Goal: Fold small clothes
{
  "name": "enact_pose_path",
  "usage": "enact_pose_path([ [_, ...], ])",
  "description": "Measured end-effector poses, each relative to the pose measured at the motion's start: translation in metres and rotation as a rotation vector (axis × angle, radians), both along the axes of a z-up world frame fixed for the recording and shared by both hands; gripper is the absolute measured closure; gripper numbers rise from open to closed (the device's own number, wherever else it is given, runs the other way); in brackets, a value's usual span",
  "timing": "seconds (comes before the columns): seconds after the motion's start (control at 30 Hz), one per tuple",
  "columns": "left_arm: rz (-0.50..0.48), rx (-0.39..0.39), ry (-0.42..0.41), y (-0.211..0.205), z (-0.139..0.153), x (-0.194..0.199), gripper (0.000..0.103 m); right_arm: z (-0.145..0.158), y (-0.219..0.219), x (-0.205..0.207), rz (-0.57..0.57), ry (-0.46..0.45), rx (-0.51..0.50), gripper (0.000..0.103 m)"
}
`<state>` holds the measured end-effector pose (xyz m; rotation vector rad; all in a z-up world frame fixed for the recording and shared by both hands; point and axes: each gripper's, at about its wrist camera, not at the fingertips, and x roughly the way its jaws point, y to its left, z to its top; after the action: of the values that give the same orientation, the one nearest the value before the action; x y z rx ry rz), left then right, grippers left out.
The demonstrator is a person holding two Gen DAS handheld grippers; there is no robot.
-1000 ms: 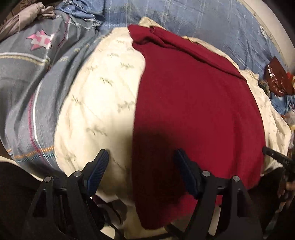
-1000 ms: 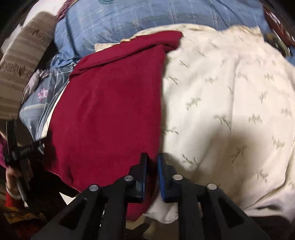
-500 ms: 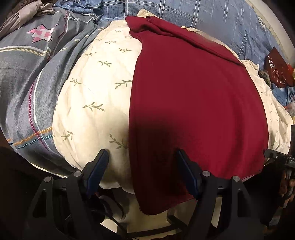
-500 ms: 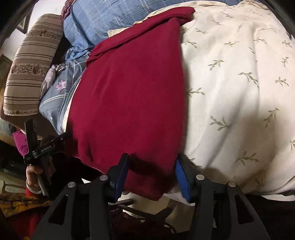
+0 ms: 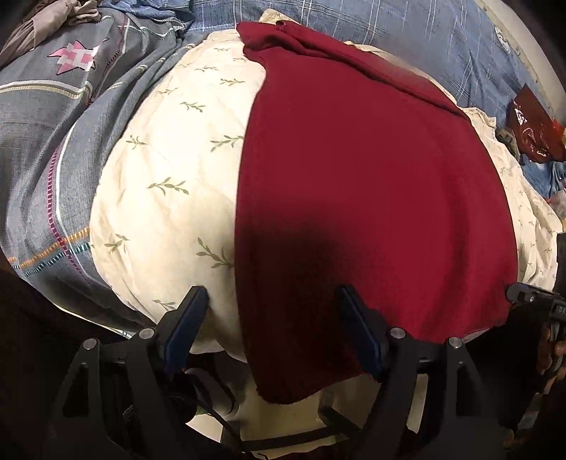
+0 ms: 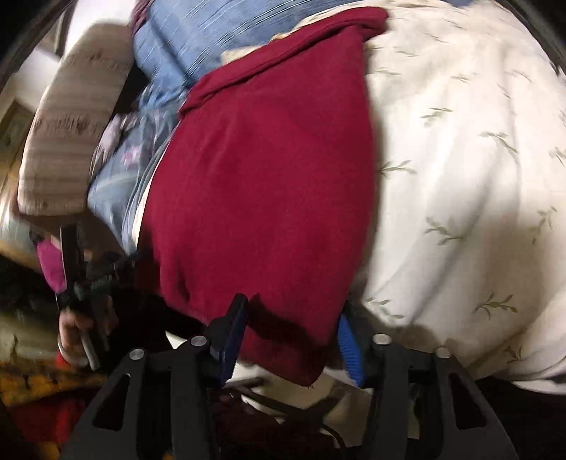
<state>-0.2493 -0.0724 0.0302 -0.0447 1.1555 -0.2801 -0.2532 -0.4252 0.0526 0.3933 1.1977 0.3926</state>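
A dark red garment (image 5: pixel 371 184) lies spread flat on a cream leaf-print quilt (image 5: pixel 169 184), with its near hem hanging over the bed edge. My left gripper (image 5: pixel 272 329) is open, its jaws either side of the garment's near left corner, holding nothing. In the right wrist view the same red garment (image 6: pixel 269 184) fills the middle. My right gripper (image 6: pixel 293 336) is open, its jaws spanning the garment's near right corner without closing on it. Each gripper shows at the edge of the other's view.
A grey patterned blanket (image 5: pixel 46 148) lies left of the quilt and a blue checked cover (image 5: pixel 406 32) behind it. A dark red packet (image 5: pixel 534 127) sits at the far right. A striped cushion (image 6: pixel 67 141) stands beyond the bed's left side.
My right gripper has gone from shut to open and now spans the garment's near corner. The left gripper stayed open and edged slightly nearer the hem.
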Motion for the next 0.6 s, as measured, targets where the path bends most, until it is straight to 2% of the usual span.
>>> enact_pose_path([
  [0.1,0.003,-0.008,0.009,0.000,-0.002,-0.001,0.026,0.002,0.005,-0.001,0.030,-0.004,-0.005,0.064],
  [0.17,0.005,-0.006,0.011,-0.001,-0.002,-0.001,0.026,-0.003,-0.002,0.001,-0.017,0.021,0.003,0.059],
  [0.27,0.002,0.000,0.010,-0.003,-0.003,-0.001,0.024,-0.011,-0.016,0.002,-0.096,0.037,0.148,0.043],
  [0.37,0.003,0.002,0.012,-0.006,-0.004,-0.001,0.023,-0.007,-0.004,0.000,-0.050,0.004,0.077,0.041],
  [0.43,0.002,0.002,0.013,-0.009,-0.004,0.001,0.022,-0.006,-0.001,0.001,-0.035,-0.002,0.065,0.040],
  [0.53,-0.001,0.005,0.010,-0.009,-0.004,0.001,0.021,-0.003,0.005,0.002,0.032,-0.017,0.073,0.047],
  [0.6,0.000,0.003,0.010,-0.010,-0.004,0.002,0.021,0.000,0.006,0.003,0.065,-0.024,0.107,0.065],
])
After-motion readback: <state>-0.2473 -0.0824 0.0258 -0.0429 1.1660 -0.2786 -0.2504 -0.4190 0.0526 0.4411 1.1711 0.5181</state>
